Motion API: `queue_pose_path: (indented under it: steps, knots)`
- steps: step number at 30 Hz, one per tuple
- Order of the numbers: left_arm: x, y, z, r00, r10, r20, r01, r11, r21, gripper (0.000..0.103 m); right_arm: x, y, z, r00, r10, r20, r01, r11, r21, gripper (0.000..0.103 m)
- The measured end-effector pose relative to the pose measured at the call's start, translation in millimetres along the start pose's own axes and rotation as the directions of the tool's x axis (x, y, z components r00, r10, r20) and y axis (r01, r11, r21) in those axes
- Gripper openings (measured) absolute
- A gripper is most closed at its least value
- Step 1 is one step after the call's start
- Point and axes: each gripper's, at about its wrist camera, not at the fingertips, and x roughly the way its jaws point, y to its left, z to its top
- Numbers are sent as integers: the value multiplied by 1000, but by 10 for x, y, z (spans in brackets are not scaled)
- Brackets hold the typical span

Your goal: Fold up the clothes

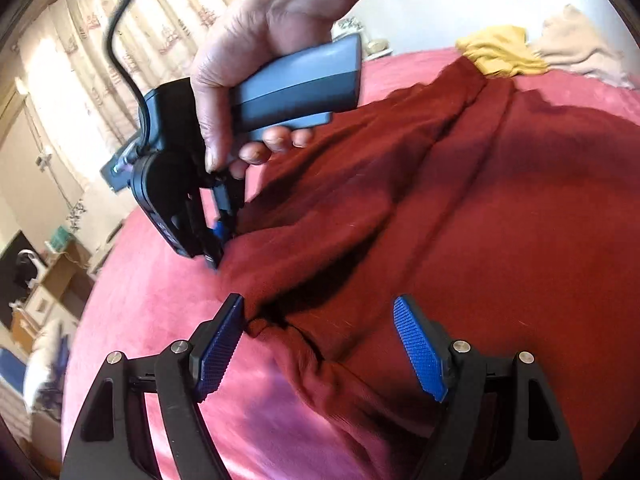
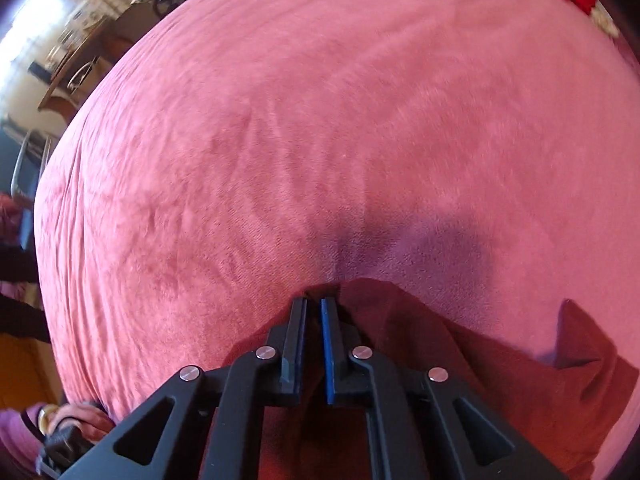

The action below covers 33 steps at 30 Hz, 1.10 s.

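- Left wrist view: the dark red knit garment (image 1: 420, 208) is lying spread over the pink plush bedcover (image 1: 152, 320). The left gripper (image 1: 320, 344) is hovering wide open at six o'clock, gripping nothing. At nine o'clock the right gripper (image 1: 218, 246) is pinching the garment's edge.
- Right wrist view: the right gripper's jaws are sitting nearly together on red cloth at six o'clock. I judge a fold is starting; next, the left gripper should be closing on the near hem.

Left gripper (image 1: 320, 350), jaws apart, over the dark red garment (image 1: 440, 220) on a pink bedspread (image 1: 140, 300); ahead, the right gripper (image 1: 218, 248) points down at the garment's edge.
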Motion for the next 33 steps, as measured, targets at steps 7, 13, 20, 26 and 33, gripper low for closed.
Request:
queue_pose_path:
  steps: [7,13,20,26,33]
  knots:
    - [144,87,94,999,20,-36,-20,1000,3,81,-16,54,-53,999,-53,-6,52,998,-25,5]
    - [-144,247,-112,997,-72,16,74,988,-133,43,-46,-18,-104,999,-32,-6,32,999,-7,5]
    - [-343,328,-188,998,-42,56,47,996,-78,55,-87,-57,-153,999,-32,-5,32,999,3,5]
    - [-412,534,-252,999,20,37,-16,994,-105,59,-118,-80,-185,999,-37,-6,37,999,4,5]
    - [-237,239,-128,997,73,3,-73,995,70,59,-168,-178,-220,1000,-26,-3,26,999,26,5]
